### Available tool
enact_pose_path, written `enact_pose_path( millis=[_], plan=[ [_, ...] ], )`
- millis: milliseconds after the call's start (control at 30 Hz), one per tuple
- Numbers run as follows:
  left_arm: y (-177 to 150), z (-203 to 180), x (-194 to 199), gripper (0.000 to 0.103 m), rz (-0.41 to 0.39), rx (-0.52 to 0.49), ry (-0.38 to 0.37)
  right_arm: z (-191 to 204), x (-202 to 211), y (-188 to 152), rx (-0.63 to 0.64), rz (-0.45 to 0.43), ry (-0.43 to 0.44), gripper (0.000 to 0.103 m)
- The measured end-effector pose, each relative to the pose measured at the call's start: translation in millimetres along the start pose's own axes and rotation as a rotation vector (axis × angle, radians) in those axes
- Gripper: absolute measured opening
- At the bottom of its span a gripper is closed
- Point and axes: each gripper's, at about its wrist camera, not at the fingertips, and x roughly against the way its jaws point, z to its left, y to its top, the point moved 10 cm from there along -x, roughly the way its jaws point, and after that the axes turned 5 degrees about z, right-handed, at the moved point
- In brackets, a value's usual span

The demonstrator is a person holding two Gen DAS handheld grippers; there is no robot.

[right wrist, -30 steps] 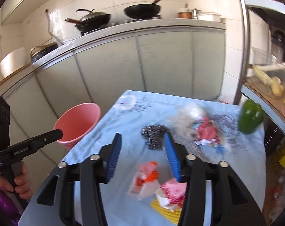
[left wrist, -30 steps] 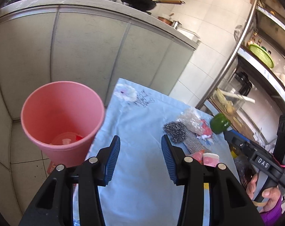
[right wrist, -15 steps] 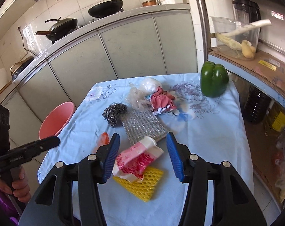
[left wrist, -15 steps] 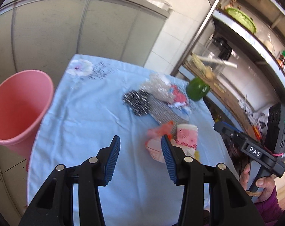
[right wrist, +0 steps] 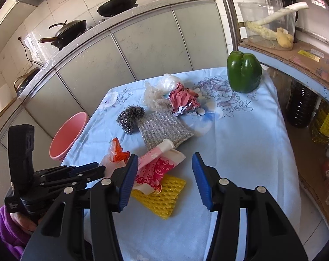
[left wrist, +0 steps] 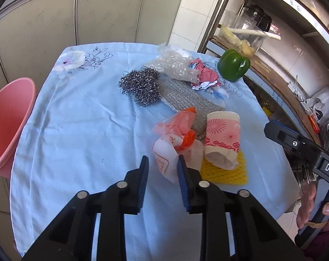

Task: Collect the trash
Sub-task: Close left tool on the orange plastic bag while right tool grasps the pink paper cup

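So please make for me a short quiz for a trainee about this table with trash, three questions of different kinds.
1. True or false: the left gripper is shut on the plastic bag.
2. What lies under the crushed paper cup? A) steel wool B) yellow foam net C) green pepper
3. Fill in: the pink bin stands off the table's ____ side in the left wrist view.

Key: 1 false, its jaws are open at the bag; 2 B; 3 left.

Both views are bright and sharp in the middle, with daylight falling from the right of the claws and soft, short shadows under the clutter on the pale blue flowered tablecloth (left wrist: 81,130). Straight grey cabinet fronts (right wrist: 147,43) bow strongly near the edges, where black corners vignette each fisheye frame.
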Motion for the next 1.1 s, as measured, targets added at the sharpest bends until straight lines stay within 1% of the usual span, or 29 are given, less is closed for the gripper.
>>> enact_pose_path(
  millis=[33, 67, 100, 200, 300, 467, 700, 767, 867, 900, 967, 1067, 1100],
  plan=[
    [-1, 2, -2, 0.018, 0.002, -0.001, 0.008, 1, -1, 0, 0.003, 0.001, 0.0, 0.052],
    [-1, 4, -3, 0.011, 0.005, 0.0, 0.013, 1, -1, 0, 0.002, 0.002, 0.001, 0.052],
    [-2, 5, -4, 0.007, 0.008, 0.003, 0.013, 2, -1, 0, -0.002, 0.004, 0.007, 0.052],
    [-3, 11, -4, 0.003, 0.006, 0.023, 0.006, 1, -2, -1, -0.021, 0.012, 0.023, 0.052],
    [-2, 16, 3, 0.003, -0.02, 0.036, 0.001, -1, -3, -1, -0.068, 0.032, 0.057, 0.052],
    [3, 23, 21, 0.003, -0.086, 0.044, 0.001, 2, -9, -1, -0.164, 0.07, 0.144, 0.052],
    [2, 32, 35, 0.003, -0.119, 0.063, -0.02, 6, -35, -3, -0.291, 0.154, 0.213, 0.051],
    [2, 35, 38, 0.002, -0.125, 0.068, -0.024, 7, -42, -4, -0.303, 0.172, 0.216, 0.043],
    [1, 38, 42, 0.002, -0.138, 0.078, -0.03, 10, -53, -8, -0.309, 0.2, 0.208, 0.018],
    [1, 39, 42, 0.002, -0.142, 0.08, -0.031, 10, -55, -9, -0.311, 0.201, 0.204, 0.015],
    [1, 41, 45, 0.002, -0.151, 0.085, -0.034, 11, -55, -9, -0.308, 0.193, 0.204, 0.011],
    [1, 46, 49, 0.002, -0.162, 0.097, -0.039, 15, -50, -5, -0.275, 0.17, 0.194, 0.004],
    [1, 48, 50, 0.002, -0.165, 0.102, -0.039, 16, -47, -4, -0.263, 0.162, 0.189, 0.004]
  ],
)
